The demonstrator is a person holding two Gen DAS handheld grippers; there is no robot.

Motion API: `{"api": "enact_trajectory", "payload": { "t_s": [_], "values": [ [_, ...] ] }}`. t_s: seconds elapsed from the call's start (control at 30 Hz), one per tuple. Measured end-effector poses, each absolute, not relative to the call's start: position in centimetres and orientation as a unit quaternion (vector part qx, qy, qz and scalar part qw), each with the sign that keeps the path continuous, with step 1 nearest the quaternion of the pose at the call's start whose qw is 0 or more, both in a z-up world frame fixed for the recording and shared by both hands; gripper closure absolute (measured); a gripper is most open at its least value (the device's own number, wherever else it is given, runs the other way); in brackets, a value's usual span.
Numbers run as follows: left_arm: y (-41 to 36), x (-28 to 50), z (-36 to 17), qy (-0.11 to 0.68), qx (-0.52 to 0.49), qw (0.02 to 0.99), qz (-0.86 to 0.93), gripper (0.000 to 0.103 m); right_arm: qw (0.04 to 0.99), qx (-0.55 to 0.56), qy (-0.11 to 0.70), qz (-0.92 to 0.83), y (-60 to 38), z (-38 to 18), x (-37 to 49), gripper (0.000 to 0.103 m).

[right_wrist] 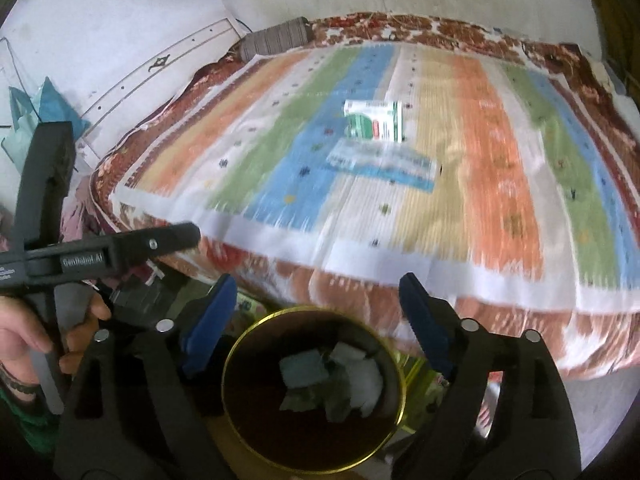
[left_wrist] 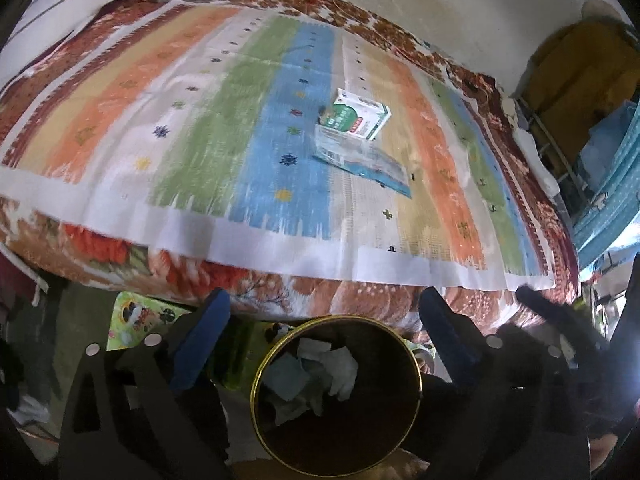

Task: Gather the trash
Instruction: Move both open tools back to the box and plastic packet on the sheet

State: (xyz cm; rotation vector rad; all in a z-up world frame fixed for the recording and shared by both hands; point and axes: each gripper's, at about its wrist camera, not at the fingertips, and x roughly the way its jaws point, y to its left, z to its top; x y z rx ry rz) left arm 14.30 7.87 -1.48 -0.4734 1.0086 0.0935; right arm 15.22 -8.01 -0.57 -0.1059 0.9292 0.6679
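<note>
- Both hand-held grippers hang over the trash bin (left_wrist: 338, 396) at the foot of the bed (left_wrist: 280, 288), and neither one carries anything.
- The left hand-held gripper (left_wrist: 326, 320) stands wide, blue pads apart on either side of the bin's gold rim.
- The right hand-held gripper (right_wrist: 318, 312) is wide too, nothing between its pads (that view is blurred).
- In the bin lie crumpled paper scraps (left_wrist: 320, 376), white and pale blue, so part of the collecting looks done.
- Left to fetch, as far as I can judge: a green-and-white box (left_wrist: 362, 114) and, just in front of it and seemingly touching, a flat blue-edged wrapper (left_wrist: 362, 162). Both sit mid-bed on the striped cover (left_wrist: 160, 120), well away from the bin.
- I see no other trash on the cover.
</note>
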Motion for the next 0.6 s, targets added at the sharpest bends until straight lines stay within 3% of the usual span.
{"api": "enact_trajectory", "payload": {
  "t_s": [0.4, 0.6],
  "values": [
    [11.0, 19.5, -0.5, 0.471, -0.28, 0.836, 0.042, 0.006, 0.856, -0.097, 0.398, 0.315, -6.6, -0.2, 21.1, 0.012],
    [12.3, 22.3, -0.5, 0.446, -0.241, 0.858, 0.081, 0.006, 0.861, -0.114, 0.372, 0.329, -5.5, -0.5, 23.0, 0.01]
  ]
}}
